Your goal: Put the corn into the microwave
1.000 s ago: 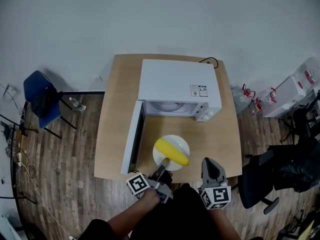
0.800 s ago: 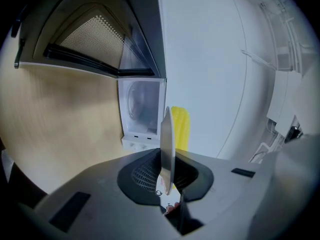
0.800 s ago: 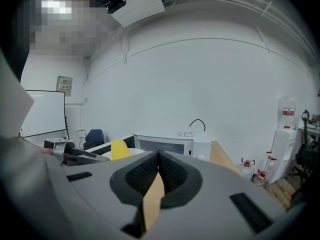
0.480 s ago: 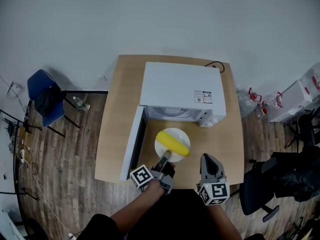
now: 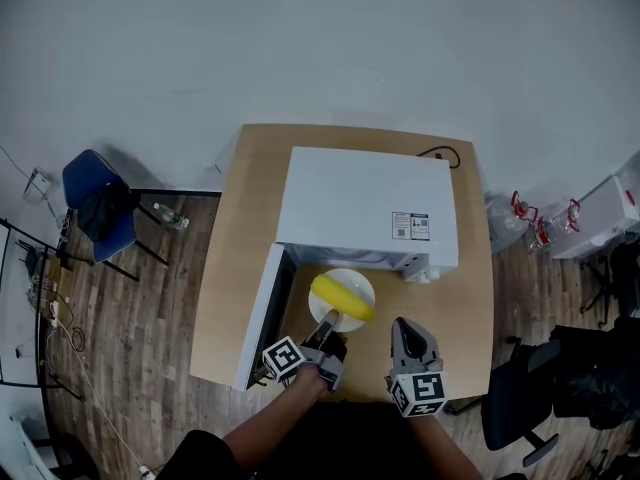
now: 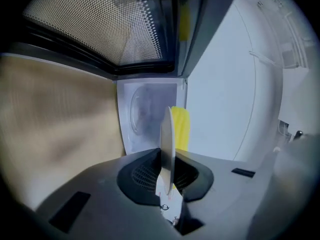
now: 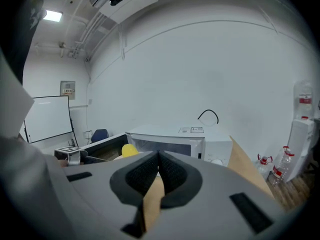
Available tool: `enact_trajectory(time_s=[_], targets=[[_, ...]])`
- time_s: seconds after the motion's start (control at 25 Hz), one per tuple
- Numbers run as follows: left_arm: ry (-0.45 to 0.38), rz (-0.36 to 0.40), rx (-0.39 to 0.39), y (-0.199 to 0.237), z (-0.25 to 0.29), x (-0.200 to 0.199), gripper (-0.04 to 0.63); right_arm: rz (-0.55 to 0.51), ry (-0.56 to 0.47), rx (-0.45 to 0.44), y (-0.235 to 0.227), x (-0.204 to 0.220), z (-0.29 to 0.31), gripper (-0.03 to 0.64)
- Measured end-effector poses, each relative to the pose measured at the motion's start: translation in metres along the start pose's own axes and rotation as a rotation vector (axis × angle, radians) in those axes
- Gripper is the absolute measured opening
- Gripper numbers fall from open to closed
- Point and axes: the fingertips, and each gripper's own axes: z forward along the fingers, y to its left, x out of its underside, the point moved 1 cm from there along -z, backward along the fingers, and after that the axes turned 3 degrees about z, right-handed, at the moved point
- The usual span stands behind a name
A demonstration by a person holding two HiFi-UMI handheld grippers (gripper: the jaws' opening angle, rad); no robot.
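The left forearm (image 5: pixel 262 430) reaches forward from the bottom of the head view; its left gripper (image 5: pixel 326 326) points level, jaws pinched on the rim of a white plate (image 6: pixel 166 134); the right gripper (image 5: pixel 405 326) sits near it, tipped slightly downward, jaws pressed together with nothing between them.

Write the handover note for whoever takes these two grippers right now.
Left gripper: shut on the rim of the round white plate, which carries the yellow corn cob.
Right gripper: shut, empty, beside it.
White microwave on the wooden table: door open, plate just outside its mouth.
Done: door open, plate picked up.
To do: slide plate in, release, likely close door.
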Motion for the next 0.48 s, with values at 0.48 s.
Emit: enact_trajectory(time_s=[0.48], targets=[[-0.103,-0.025,0.053,0.03,0.041,-0.033,0.029,0.026,0.074,-0.023,-0.024,0.027,0.039,0.06]])
